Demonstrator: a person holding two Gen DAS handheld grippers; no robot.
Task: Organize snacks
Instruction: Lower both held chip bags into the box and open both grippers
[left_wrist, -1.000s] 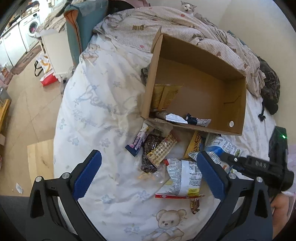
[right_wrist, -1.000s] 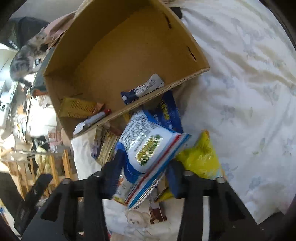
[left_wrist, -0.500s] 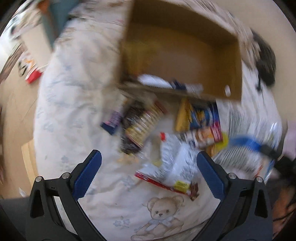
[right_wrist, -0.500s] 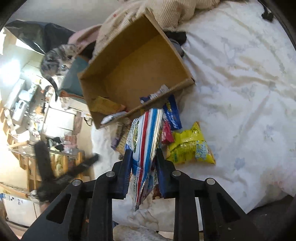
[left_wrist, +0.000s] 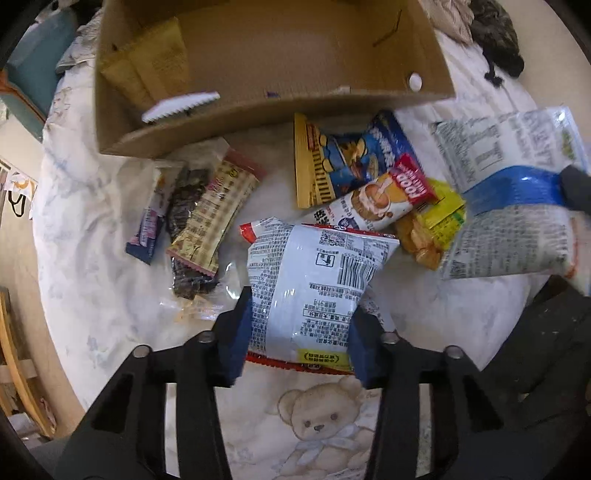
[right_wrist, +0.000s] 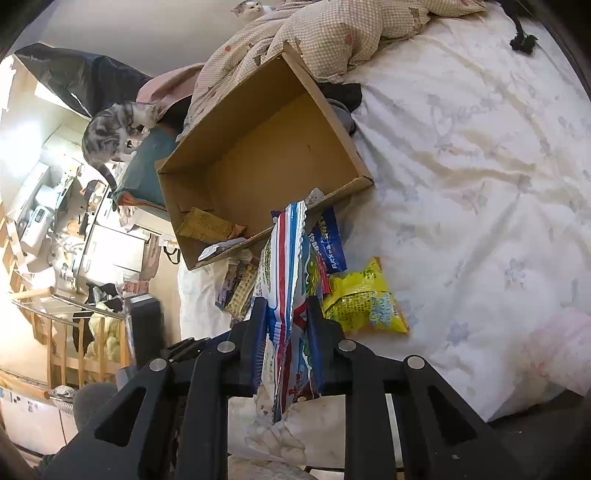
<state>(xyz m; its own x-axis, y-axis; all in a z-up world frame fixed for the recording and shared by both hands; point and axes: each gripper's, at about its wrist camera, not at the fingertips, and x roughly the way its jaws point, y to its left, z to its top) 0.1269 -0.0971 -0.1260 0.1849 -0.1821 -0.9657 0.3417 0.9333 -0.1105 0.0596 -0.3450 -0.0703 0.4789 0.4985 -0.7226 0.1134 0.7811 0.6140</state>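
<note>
While cardboard box (left_wrist: 258, 99) sits near, left gripper (left_wrist: 299, 332) is pinching white packet (left_wrist: 310, 280); right gripper (right_wrist: 286, 332) is pinching striped bag (right_wrist: 284, 295), ready for boxing.

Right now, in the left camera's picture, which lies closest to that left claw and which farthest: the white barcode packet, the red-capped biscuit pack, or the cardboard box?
1. White barcode packet: between the left gripper's jaws, which are closed against its sides.
2. Red-capped biscuit pack: just beyond, up and right.
3. Cardboard box: farthest, across the top, behind the whole pile.
</note>
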